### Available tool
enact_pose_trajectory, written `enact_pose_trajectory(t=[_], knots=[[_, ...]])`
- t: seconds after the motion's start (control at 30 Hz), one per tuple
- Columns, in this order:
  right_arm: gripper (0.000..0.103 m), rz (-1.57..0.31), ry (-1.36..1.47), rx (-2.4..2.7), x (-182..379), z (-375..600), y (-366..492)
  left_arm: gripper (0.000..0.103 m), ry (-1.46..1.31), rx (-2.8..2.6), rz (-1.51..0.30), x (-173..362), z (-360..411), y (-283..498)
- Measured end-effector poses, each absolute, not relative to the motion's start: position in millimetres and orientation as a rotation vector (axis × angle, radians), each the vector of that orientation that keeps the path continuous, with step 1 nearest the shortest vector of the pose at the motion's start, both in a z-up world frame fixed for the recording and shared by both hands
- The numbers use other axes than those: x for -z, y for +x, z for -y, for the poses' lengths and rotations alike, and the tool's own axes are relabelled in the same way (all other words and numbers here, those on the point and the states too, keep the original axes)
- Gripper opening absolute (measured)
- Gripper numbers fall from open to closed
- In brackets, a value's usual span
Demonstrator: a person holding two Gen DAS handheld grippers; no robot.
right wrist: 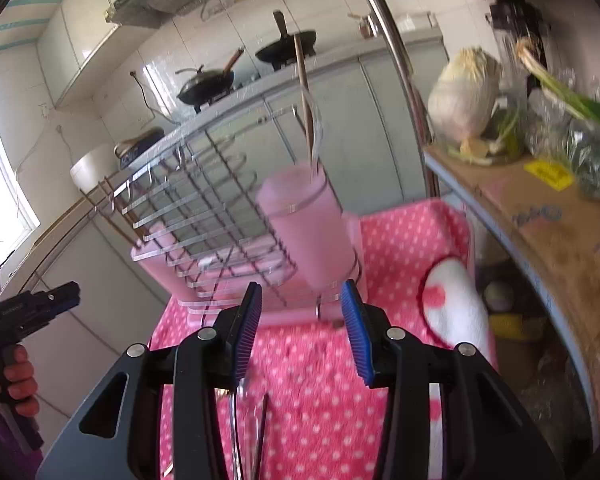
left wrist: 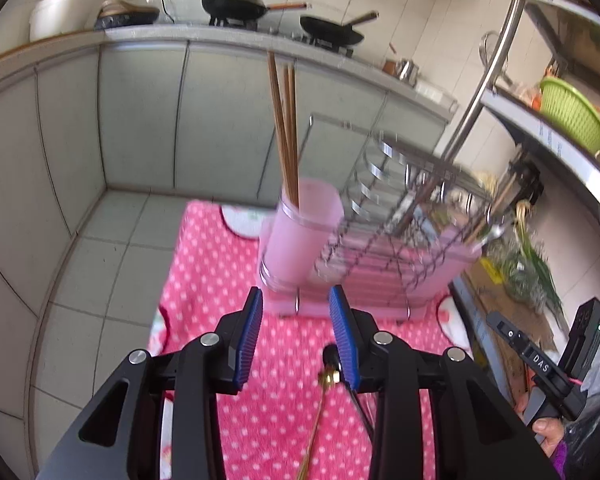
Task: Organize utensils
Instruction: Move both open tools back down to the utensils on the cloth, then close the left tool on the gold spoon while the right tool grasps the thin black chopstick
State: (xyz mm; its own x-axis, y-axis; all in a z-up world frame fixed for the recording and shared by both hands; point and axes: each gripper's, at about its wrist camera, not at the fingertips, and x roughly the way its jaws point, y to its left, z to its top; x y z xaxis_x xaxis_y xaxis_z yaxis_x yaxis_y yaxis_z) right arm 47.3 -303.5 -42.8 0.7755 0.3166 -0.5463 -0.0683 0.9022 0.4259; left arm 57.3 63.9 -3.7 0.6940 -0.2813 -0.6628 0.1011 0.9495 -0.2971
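A: Both grippers hang over the pink cloth (left wrist: 220,280), and neither holds anything. The left gripper (left wrist: 296,320) has its blue pads spread wide with only cloth between them.

B: Same on the right gripper (right wrist: 302,320): jaws apart, nothing between. Where are the utensils?

A: Some are already sorted. Chopsticks (left wrist: 286,136) stand upright in the pink cup (left wrist: 300,232) at the end of the rack (left wrist: 380,240), which keeps them together and tips down.

B: From the right wrist view that cup (right wrist: 312,232) shows a single stick (right wrist: 304,92) rising out of it; blur hides the rest.

A: Loose ones lie on the cloth below the fingers. There's a gold utensil (left wrist: 320,412) under the left gripper, beside a dark handle (left wrist: 360,404).

B: And thin metal pieces (right wrist: 244,420) under the right gripper. I can't tell what kind.

A: My guess: open jaws, low over the cloth, mean a pick-up comes next, then the cup.

B: Thin and flat on soft cloth, so the pinch could slip.
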Motion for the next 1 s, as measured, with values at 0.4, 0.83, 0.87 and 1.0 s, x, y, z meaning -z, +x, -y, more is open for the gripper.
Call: enact_pose_trajectory(t=[0.4,0.83,0.87,1.0], knots=[[0.042,-0.799,0.415,-0.236,74,301,34,0.027,-0.089,0.340,-1.132,98,-2,69],[0.042,-0.961,0.419,-0.326,99,282,39,0.014,0.028,0.283,-1.311,157,34,105],[0.042,-0.968,0.423,-0.333,101,281,39,0.010,0.029,0.277,-1.303,157,34,106],[0.042,-1.013,0.436,-0.342,108,275,44,0.003,-0.018,0.245,-1.281,157,25,108]])
